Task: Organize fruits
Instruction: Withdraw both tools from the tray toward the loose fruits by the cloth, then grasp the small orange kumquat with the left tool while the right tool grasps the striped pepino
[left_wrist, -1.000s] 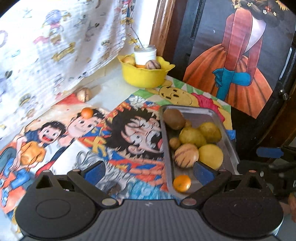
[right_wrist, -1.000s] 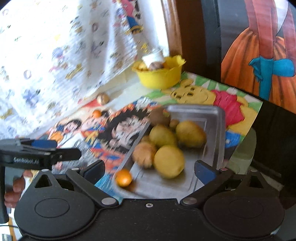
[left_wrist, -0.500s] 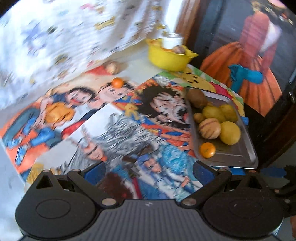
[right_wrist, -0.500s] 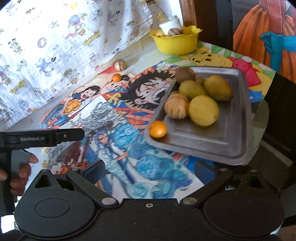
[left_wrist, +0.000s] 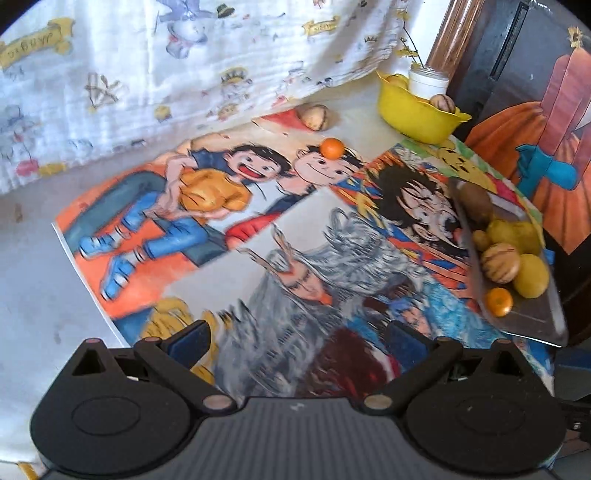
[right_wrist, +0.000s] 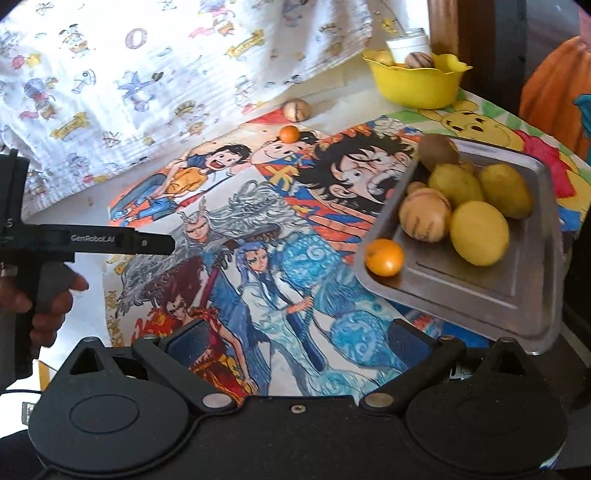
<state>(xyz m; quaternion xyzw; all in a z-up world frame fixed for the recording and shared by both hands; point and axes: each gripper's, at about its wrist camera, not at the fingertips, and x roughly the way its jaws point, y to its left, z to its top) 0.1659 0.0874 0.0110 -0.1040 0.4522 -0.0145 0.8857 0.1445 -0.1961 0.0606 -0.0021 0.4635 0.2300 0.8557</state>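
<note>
Left gripper (left_wrist: 299, 341) is hovering with jaws spread wide, nothing between the blue pads (left_wrist: 190, 341). Right gripper (right_wrist: 297, 341) is likewise gaping, empty, pads well apart. Off to its left, a hand (right_wrist: 40, 295) is wrapping the left gripper's handle, fingers curling around the grip.

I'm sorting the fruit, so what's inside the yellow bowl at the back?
In the yellow bowl: a white jar, a striped fruit and a yellowish fruit. The wall hides anything lower.

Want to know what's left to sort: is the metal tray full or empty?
Partly full: the metal tray holds fruit at its far end, including a small orange; its near end is bare.
</note>
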